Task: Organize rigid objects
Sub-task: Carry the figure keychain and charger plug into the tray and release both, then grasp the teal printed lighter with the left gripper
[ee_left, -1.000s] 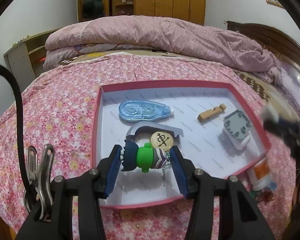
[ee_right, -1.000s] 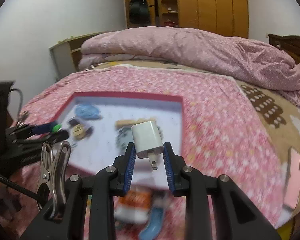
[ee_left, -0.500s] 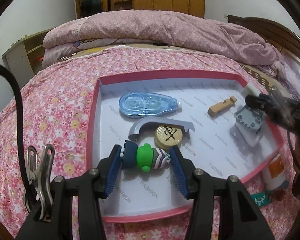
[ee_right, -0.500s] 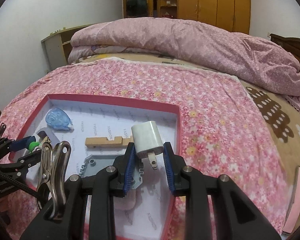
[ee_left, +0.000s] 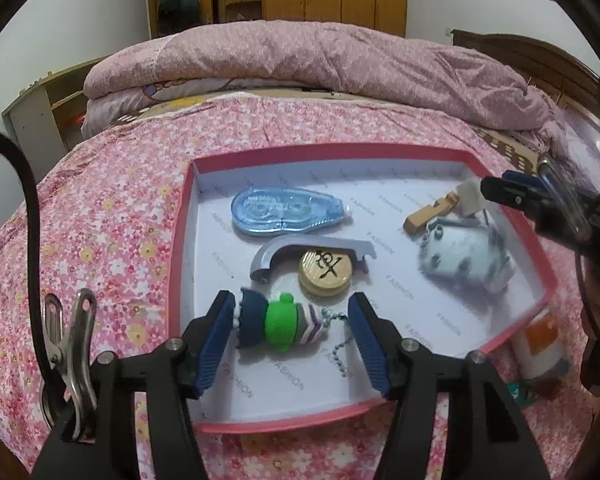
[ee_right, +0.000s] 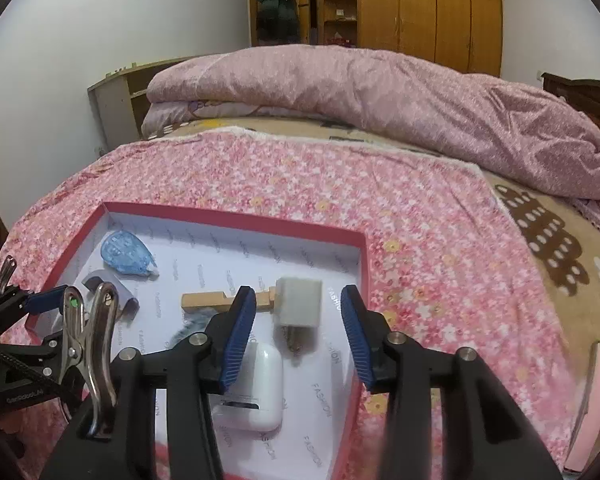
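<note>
The left gripper (ee_left: 292, 328) sits low in the centre of the left wrist view with its blue-padded jaws spread apart; the small toy figure with a navy hat, green body and striped base (ee_left: 278, 322) lies on its side between them, its hat close to the left pad and a clear gap showing before the right pad, so the claw is released. A bead chain (ee_left: 338, 344) trails from the figure across the floor of the shallow red-rimmed box with a white printed lining (ee_left: 188, 216), which rests on the pink floral bedspread (ee_left: 100, 220).

Above the figure in the frame lie a round wooden chess piece with a black character (ee_left: 325, 272), a curved grey metal bracket (ee_left: 308, 250) and, further up, a translucent blue correction-tape dispenser (ee_left: 284, 216). Toward the right edge are a notched wooden block (ee_left: 430, 212) and a blurred grey-and-white case (ee_left: 460, 258).

In the right wrist view the right gripper (ee_right: 298, 336) is also released, jaws wide. The white cube-shaped plug charger (ee_right: 300, 302) rests on the box lining in the middle of the frame, between the pads and clear of both, just beside the wooden block. A white glossy earbud case (ee_right: 256, 388) lies below it, partly behind the left finger.
</note>
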Motion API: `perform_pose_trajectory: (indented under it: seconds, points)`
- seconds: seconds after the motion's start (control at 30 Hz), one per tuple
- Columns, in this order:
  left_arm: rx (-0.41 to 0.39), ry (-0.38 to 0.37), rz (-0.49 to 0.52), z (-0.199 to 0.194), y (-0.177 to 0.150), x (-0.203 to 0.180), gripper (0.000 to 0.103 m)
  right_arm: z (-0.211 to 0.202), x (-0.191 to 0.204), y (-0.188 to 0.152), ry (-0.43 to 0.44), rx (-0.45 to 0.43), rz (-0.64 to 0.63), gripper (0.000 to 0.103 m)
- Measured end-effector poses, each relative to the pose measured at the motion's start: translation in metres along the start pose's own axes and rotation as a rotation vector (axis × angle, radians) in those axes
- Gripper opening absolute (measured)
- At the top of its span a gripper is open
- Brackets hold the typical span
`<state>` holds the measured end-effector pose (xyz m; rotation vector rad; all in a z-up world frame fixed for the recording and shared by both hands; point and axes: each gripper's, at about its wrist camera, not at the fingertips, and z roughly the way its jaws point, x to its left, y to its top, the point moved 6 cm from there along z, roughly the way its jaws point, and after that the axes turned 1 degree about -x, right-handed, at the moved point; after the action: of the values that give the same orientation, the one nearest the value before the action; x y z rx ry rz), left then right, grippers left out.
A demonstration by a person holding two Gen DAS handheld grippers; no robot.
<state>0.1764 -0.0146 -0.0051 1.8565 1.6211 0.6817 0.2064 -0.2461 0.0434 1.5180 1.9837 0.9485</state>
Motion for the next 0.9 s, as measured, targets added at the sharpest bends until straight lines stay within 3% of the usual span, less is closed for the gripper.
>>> perform_pose_trajectory:
  seconds: [0.9]
  points:
    - [-0.039, -0.018, -0.047, -0.048, -0.008, -0.009, 0.065, -0.06, 0.02, -0.023, 0.068, -0.003, -0.007, 0.046]
